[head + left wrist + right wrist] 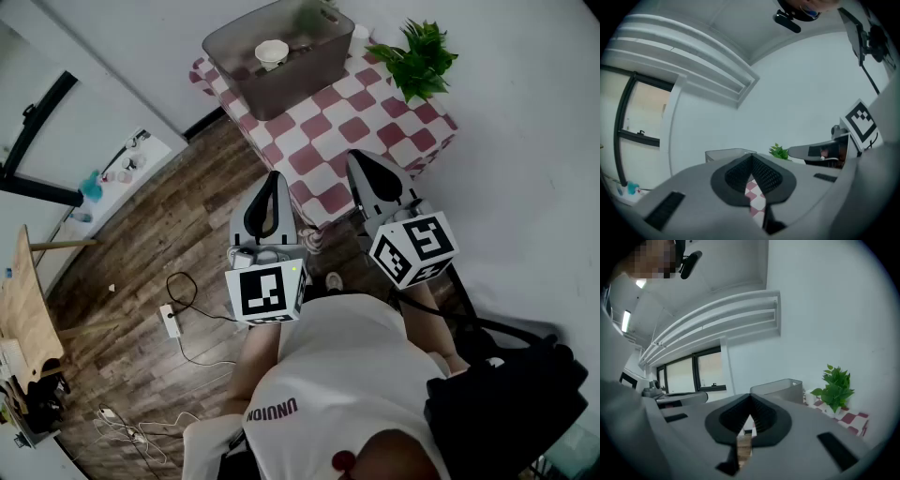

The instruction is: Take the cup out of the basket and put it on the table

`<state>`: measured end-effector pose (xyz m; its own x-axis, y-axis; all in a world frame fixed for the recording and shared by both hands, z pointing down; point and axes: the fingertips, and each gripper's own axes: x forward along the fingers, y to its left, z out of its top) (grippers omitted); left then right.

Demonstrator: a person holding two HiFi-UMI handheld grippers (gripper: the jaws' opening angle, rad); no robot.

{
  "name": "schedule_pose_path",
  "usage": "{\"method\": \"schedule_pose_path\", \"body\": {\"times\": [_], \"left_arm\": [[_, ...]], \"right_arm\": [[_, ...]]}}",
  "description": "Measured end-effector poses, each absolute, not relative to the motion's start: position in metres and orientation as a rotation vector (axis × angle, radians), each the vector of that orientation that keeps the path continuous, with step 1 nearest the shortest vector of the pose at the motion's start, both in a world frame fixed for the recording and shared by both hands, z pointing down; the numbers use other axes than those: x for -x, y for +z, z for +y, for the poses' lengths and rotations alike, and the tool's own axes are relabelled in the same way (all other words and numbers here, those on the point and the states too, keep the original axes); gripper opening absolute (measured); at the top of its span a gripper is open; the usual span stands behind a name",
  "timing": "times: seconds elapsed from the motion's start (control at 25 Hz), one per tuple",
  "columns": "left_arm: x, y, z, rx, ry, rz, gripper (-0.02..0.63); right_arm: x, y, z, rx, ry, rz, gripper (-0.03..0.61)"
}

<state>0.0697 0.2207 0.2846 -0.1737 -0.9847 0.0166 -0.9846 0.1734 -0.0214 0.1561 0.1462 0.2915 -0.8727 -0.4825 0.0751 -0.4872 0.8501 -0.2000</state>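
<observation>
Head view: two grippers are held level and side by side at the near edge of the table (375,122), both pointed toward it. The left gripper (273,180) is clenched on nothing, and the right gripper (362,159) is likewise closed and empty. One cup (272,52) is seen upright, mouth up, inside the single basket (314,80) at the table's far end. One plant (417,58) is set at the table's far right corner.

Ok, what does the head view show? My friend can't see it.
Seen from above, a person in a white shirt holds the left gripper and the right gripper, both shut and empty, near a small table with a red-and-white checked cloth. On it stands a grey basket with a white cup inside, and a green plant beside it.
</observation>
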Motion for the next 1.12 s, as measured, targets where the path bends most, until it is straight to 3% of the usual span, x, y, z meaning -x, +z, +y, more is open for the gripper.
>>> {"method": "schedule_pose_path", "body": {"times": [1.12], "left_arm": [[-0.059,0.292,0.245,2.065,-0.042,2.388,0.012]], "right_arm": [[-0.146,0.29,0.162,-0.823,0.413,-3.025,0.018]]}}
